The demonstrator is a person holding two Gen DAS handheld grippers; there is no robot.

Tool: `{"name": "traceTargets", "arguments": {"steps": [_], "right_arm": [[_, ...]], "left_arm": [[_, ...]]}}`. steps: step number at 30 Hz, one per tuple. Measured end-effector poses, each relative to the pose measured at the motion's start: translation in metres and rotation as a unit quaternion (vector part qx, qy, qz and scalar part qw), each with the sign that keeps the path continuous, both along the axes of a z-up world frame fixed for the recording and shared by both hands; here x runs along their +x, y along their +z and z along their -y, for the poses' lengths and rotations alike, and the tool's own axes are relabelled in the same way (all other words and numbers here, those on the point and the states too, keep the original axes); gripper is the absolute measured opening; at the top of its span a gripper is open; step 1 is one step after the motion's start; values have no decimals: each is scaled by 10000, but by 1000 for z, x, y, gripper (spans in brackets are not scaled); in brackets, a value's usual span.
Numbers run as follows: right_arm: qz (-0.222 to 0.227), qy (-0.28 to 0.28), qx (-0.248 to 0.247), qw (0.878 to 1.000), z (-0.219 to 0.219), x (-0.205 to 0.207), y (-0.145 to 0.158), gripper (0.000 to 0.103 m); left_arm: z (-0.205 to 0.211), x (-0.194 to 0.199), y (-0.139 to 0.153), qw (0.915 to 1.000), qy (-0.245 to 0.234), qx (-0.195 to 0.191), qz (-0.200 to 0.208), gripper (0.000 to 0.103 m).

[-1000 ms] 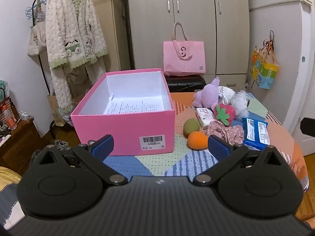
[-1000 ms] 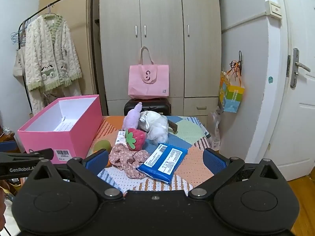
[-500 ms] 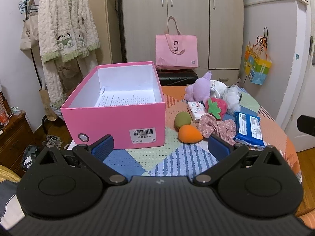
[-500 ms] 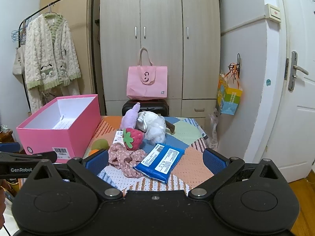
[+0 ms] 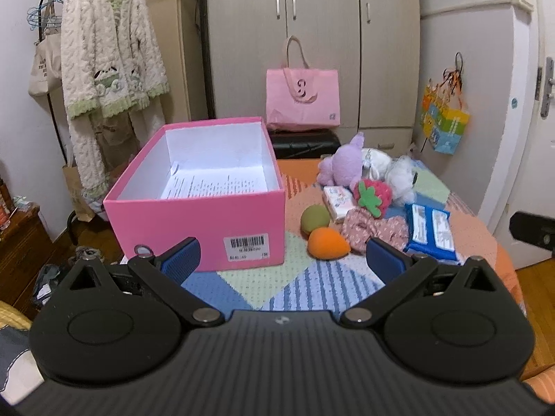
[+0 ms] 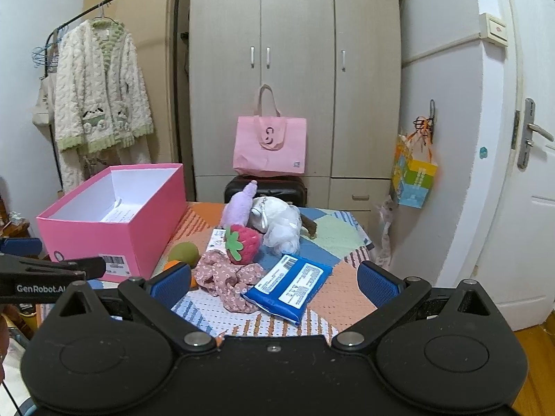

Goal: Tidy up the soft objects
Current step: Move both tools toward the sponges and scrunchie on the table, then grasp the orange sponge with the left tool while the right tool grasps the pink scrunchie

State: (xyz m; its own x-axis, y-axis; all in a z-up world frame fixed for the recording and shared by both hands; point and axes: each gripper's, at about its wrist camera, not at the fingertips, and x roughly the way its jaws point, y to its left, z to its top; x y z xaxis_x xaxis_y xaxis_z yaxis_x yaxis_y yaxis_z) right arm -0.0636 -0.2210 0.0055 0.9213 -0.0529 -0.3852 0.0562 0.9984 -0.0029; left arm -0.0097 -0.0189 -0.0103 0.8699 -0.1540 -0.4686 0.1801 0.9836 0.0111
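Observation:
An open pink box (image 5: 194,222) (image 6: 114,228) with a printed sheet inside stands on the left of the patchwork-covered table (image 5: 305,287). Right of it lie an orange sponge (image 5: 327,239), a green sponge (image 5: 315,219), a floral scrunchie (image 5: 374,227) (image 6: 227,279), a strawberry plush (image 5: 374,196) (image 6: 244,242), a purple plush (image 5: 341,164) (image 6: 237,204), a white plush (image 5: 392,171) (image 6: 281,223) and a blue wipes pack (image 5: 430,230) (image 6: 289,282). My left gripper (image 5: 282,258) is open and empty before the box. My right gripper (image 6: 274,279) is open and empty above the scrunchie and wipes.
A small white packet (image 5: 338,199) lies by the strawberry plush. A pink tote bag (image 5: 301,98) sits on a black case before the wardrobe (image 5: 312,34). A robe hangs on a rack (image 5: 111,69) at left. A white door (image 6: 520,173) stands at right.
Both grippers have drawn back and risen slightly, so the box and soft things sit a little farther off. Both stay open and empty.

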Motion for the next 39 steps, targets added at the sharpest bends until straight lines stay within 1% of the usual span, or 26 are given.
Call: {"name": "traceTargets", "arguments": {"steps": [3,6,7,8,9,11,12,13,15,17,18,20,23,25,28,32,34,36,39], "right_arm": [[210,257,20,9994,2,-2,-3,103],[388,466,-304,9977,-1,5,-10,103],[425,533,-495,9964,-3,9,-12,103],[401,632,-602,9954,-4,14,-16,103],[273,733,-714,9944,-4,20,-20,103],[156,918,-691,9933,-4,31,-29,102],[122,1010,-594,9930,-3,37,-34,101],[55,1121,-608,9918,-1,44,-38,99],[16,1384,-349,9898,3,54,-47,96],[-76,1643,-201,9862,10,66,-56,93],[-93,1734,-122,9847,11,71,-60,92],[-138,1934,-135,9809,13,84,-68,84],[-247,2216,-263,9745,14,103,-82,82],[-331,2308,-366,9718,13,113,-89,82],[-366,2448,-426,9679,13,127,-97,82],[-506,2400,-546,9679,9,144,-106,82],[-559,2357,-643,9681,7,150,-108,82],[-614,2343,-702,9677,6,158,-111,83],[-706,2339,-682,9673,8,167,-116,83]], "left_arm": [[-3,-1,2,9997,21,-130,201,103],[-3,3,-3,9990,-161,-278,311,102],[-1,5,-6,9987,-263,-302,300,101],[2,8,-8,9986,-344,-293,284,100],[6,11,-11,9985,-405,-243,270,100],[14,16,-17,9984,-494,-106,264,99],[18,18,-20,9982,-533,-62,259,97],[21,21,-22,9980,-586,-50,250,96],[27,26,-27,9971,-724,-97,228,90],[31,32,-31,9959,-861,-147,215,86],[34,35,-33,9955,-912,-143,211,83],[41,44,-40,9949,-990,-114,133,77],[50,60,-50,9938,-1096,-145,-114,67],[53,68,-56,9937,-1082,-169,-257,63],[58,80,-65,9944,-983,-111,-362,61],[63,95,-74,9965,-723,48,-411,59],[63,102,-78,9965,-613,32,-566,56],[63,111,-81,9955,-575,33,-756,49],[63,118,-85,9952,-426,90,-879,48]]}}
